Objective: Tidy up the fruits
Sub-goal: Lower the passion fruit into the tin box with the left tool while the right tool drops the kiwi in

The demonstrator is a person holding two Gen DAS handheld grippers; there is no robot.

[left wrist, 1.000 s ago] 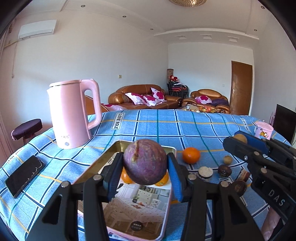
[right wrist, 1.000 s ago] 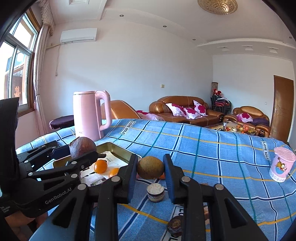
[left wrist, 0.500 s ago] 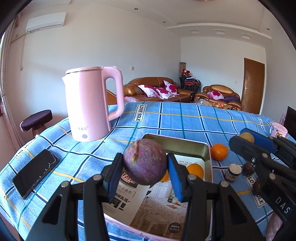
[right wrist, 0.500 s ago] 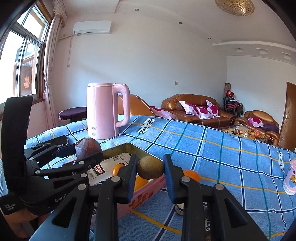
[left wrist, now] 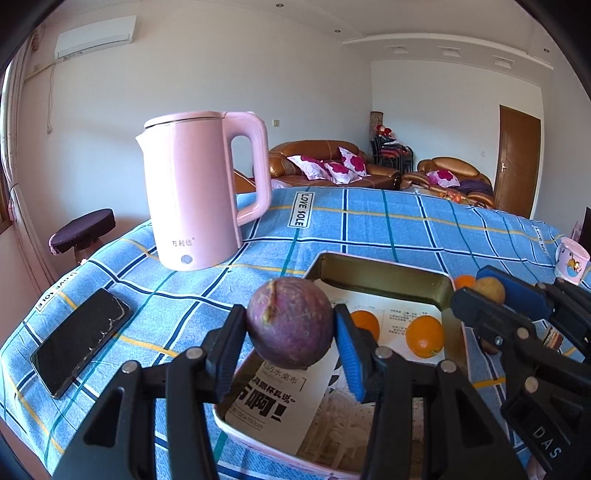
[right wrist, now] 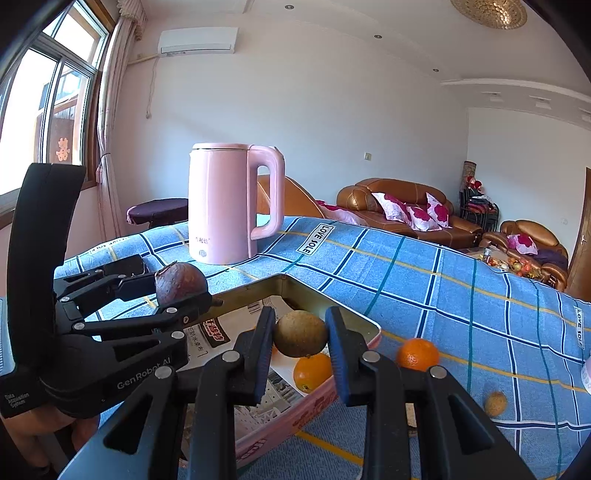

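Left wrist: tray now nearer, kettle larger.

You face a bright room with white walls. An air conditioner sits high on the far wall, beside a curtained window at left that lets in daylight. Brown leather sofas with flowered cushions stand far back. A wooden door is at right, a gold ceiling lamp overhead.
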